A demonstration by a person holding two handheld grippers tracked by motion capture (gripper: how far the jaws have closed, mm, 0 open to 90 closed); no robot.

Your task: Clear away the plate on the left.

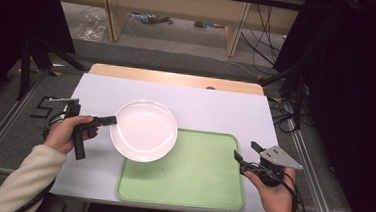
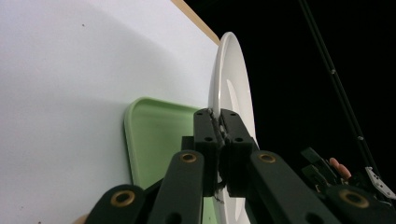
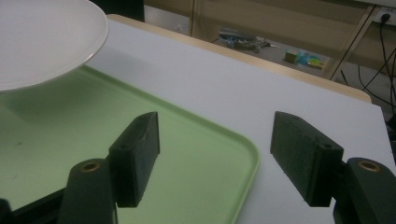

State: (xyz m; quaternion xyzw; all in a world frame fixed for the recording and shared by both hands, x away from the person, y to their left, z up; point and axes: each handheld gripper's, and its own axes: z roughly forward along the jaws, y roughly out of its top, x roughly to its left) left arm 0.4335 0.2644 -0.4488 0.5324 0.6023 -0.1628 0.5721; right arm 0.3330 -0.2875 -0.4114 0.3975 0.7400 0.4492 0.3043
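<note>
High view: white plate (image 1: pixel 144 130) overlaps green tray (image 1: pixel 195 181).

The tray (image 1: pixel 191 179) lies on the counter (image 1: pixel 215 110), toward its near right corner, with its near rim close along the counter's near edge. The plate (image 1: pixel 144 130) is held above the counter, over the tray's far left corner, partly over the tray and partly over the bare counter to its left. The left claw (image 1: pixel 114 120) is clamped on the plate's left rim, toward the counter's left edge. The right claw (image 1: pixel 247 151) hangs at the counter's right edge, just beside the tray's right rim, its jaws apart around nothing.
</note>
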